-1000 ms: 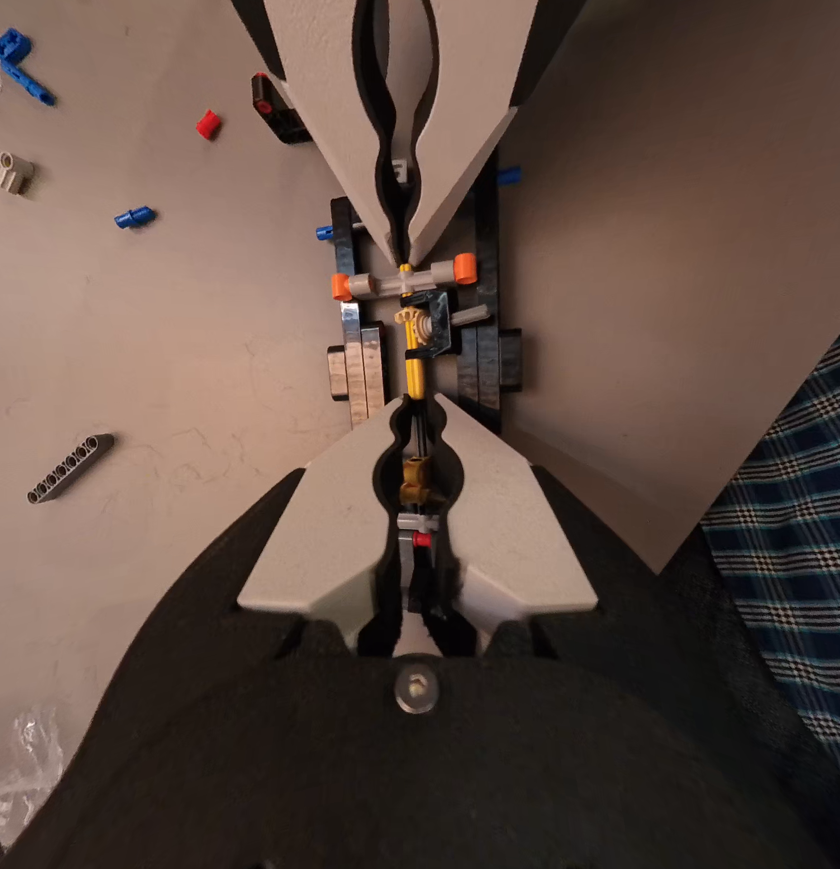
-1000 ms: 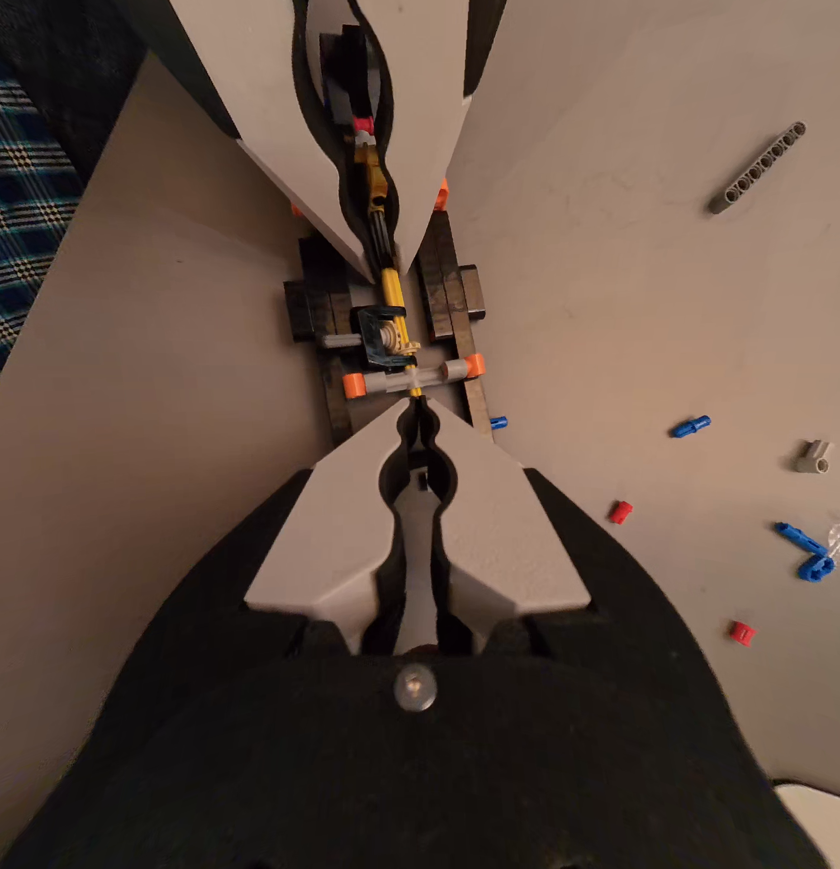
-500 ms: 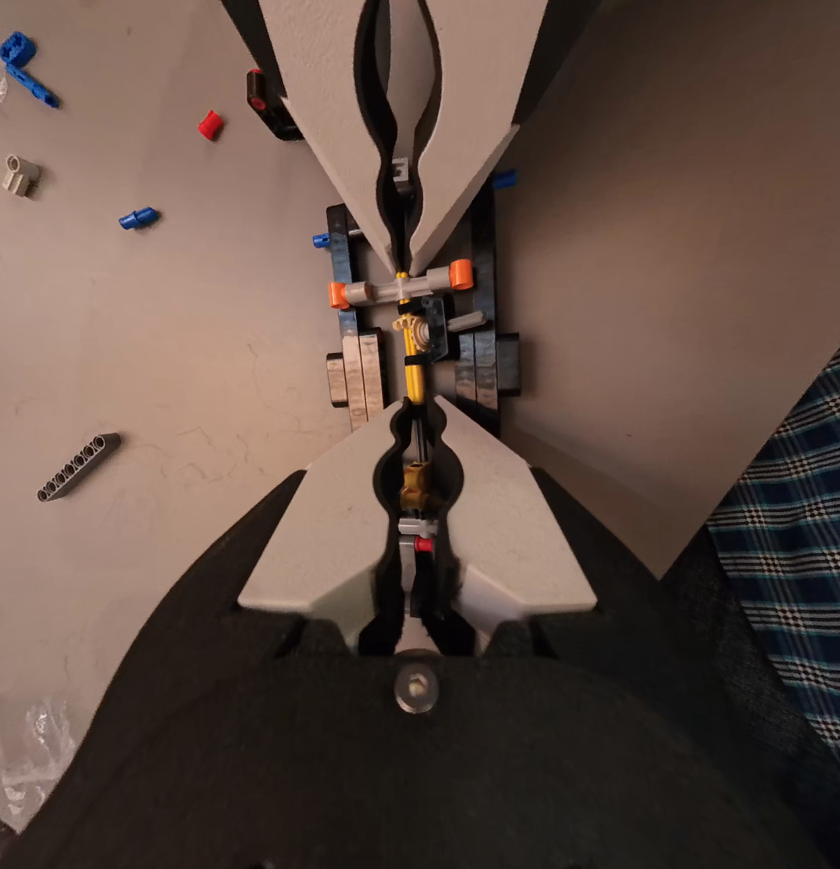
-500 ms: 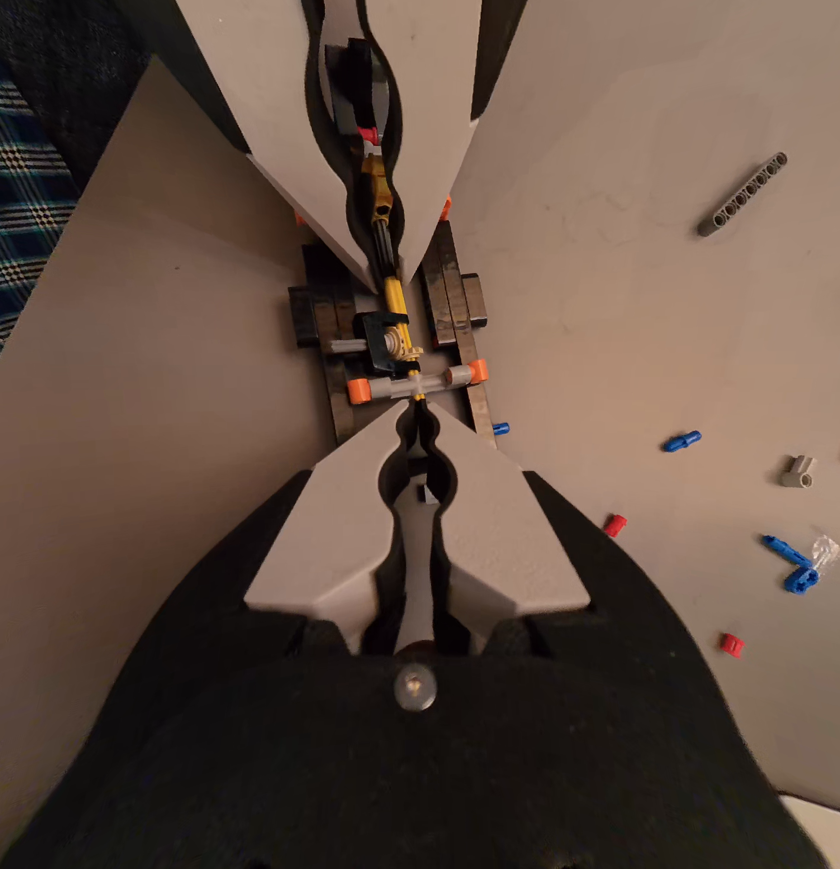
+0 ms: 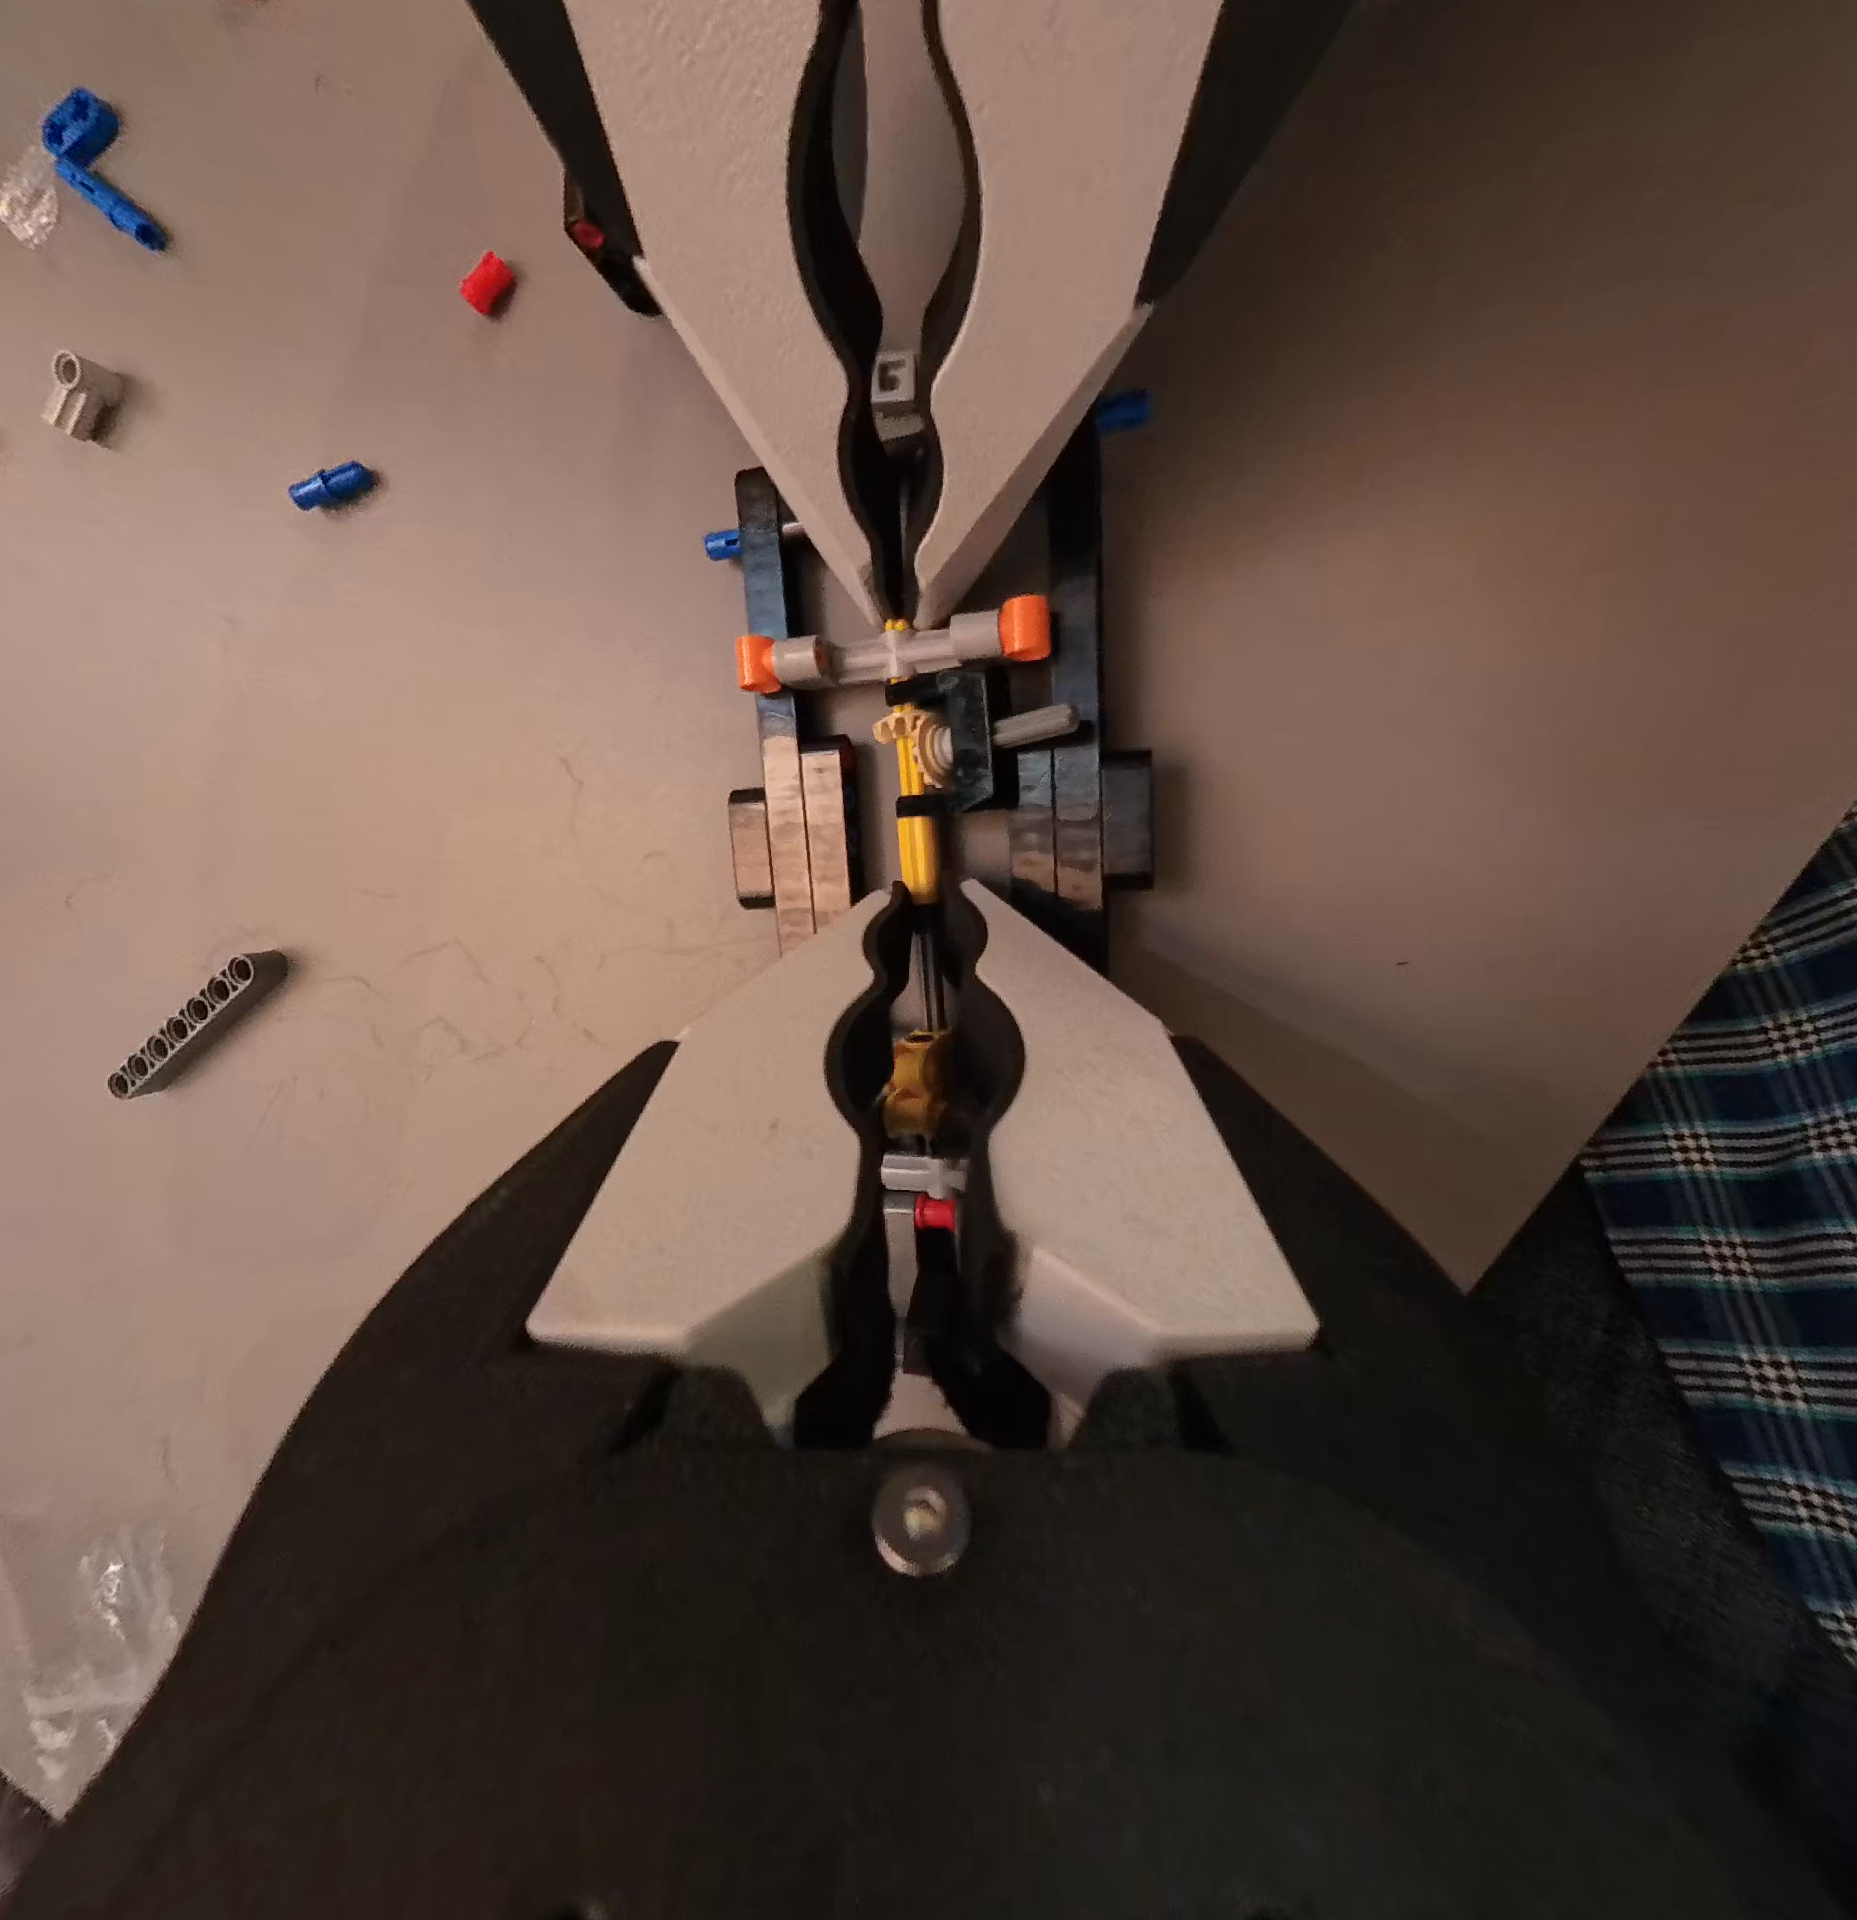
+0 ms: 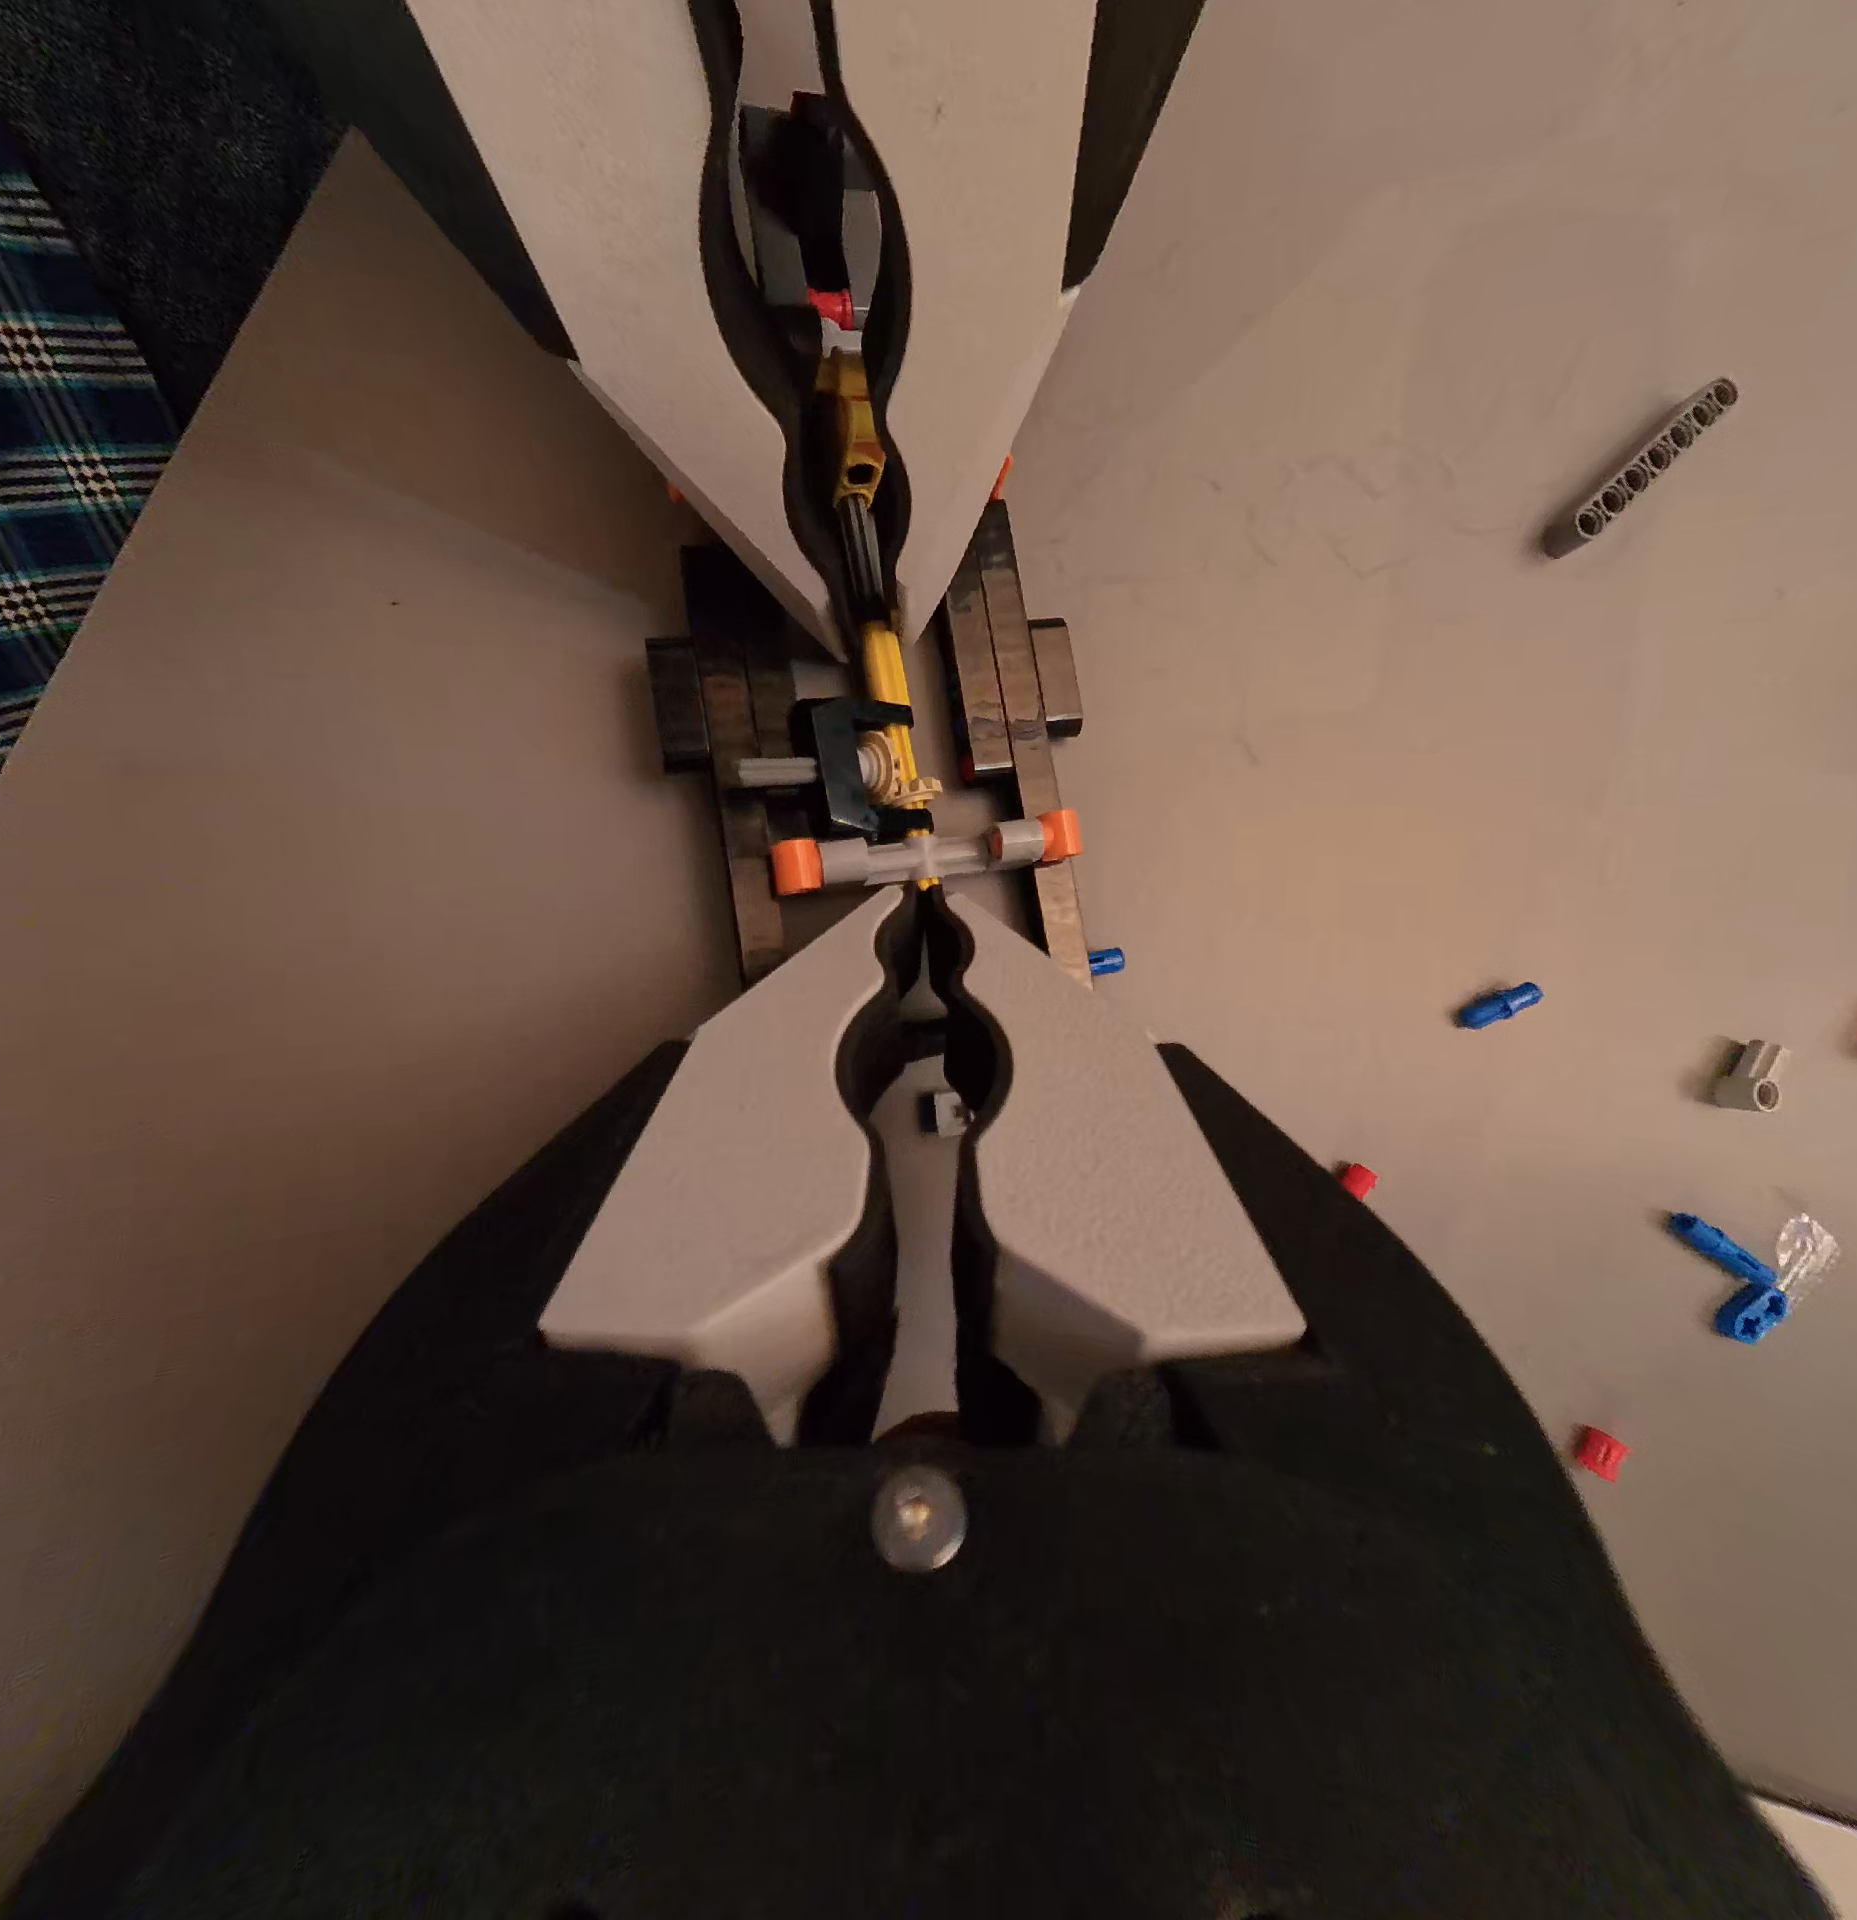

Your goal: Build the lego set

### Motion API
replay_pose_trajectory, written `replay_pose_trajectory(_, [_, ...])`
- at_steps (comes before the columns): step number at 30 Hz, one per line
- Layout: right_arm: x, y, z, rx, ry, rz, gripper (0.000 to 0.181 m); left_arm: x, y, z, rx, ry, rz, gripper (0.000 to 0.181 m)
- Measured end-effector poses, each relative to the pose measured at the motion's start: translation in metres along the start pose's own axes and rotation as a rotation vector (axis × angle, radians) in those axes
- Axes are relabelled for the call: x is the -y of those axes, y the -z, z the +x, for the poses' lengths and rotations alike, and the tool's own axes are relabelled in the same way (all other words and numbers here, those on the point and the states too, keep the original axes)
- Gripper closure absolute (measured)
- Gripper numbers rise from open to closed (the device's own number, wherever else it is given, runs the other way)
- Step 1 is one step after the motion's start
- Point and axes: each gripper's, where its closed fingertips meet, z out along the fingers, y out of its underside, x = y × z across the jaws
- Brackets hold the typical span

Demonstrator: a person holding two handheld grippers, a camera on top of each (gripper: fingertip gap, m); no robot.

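Note:
A black lego frame (image 5: 1075, 790) lies on the beige table, and it also shows in the right wrist view (image 6: 1007, 644). A yellow axle (image 5: 916, 831) runs along its middle through a tan gear (image 5: 908, 732) and a grey cross bar with orange ends (image 5: 893, 657). My left gripper (image 5: 924, 906) is shut on the near end of the yellow axle. A yellow connector and a red pin sit between its fingers. My right gripper (image 6: 919, 906) is shut on the axle's other tip (image 6: 924, 883), facing the left gripper (image 6: 872, 636).
Loose parts lie on the table: a grey beam (image 5: 197, 1023), a blue pin (image 5: 329, 485), a red bush (image 5: 485, 283), a grey connector (image 5: 82, 393) and a blue angled piece (image 5: 93, 171). A clear plastic bag (image 5: 51, 1683) lies near. A plaid cloth (image 5: 1755, 1195) is past the table edge. Tip to tip, the grippers are about 4 centimeters apart. About 10 centimeters separates my right fingertips from the red bush (image 5: 485, 283).
Both grippers stay shut on the axle. The right gripper has drifted slightly, so the loose parts sit a little differently in its view. The frame has barely moved.

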Motion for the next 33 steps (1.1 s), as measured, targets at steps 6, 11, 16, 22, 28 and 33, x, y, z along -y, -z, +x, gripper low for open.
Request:
replay_pose_trajectory(6, [0.001,-0.001,0.000,-0.002,0.008,-0.003,0.181,0.000,0.000,0.000,0.005,-0.005,-0.004,0.181])
replay_pose_trajectory(11, [0.002,-0.001,0.001,-0.001,0.010,-0.003,0.181,0.001,0.000,-0.001,0.007,0.000,0.001,0.181])
replay_pose_trajectory(16, [0.003,-0.002,0.001,0.002,0.004,-0.004,0.181,-0.001,0.000,-0.002,0.012,-0.015,-0.008,0.181])
replay_pose_trajectory(22, [0.001,0.000,0.005,-0.002,-0.035,-0.013,0.181,-0.004,0.002,-0.004,-0.006,0.025,0.003,0.177])
replay_pose_trajectory(28, [-0.003,0.017,0.011,-0.026,-0.064,-0.008,0.172,-0.005,0.016,-0.008,-0.030,0.067,0.040,0.170])
replay_pose_trajectory(33, [0.023,0.018,-0.009,0.009,-0.007,0.051,0.162,-0.009,0.008,-0.002,-0.054,0.055,0.011,0.166])
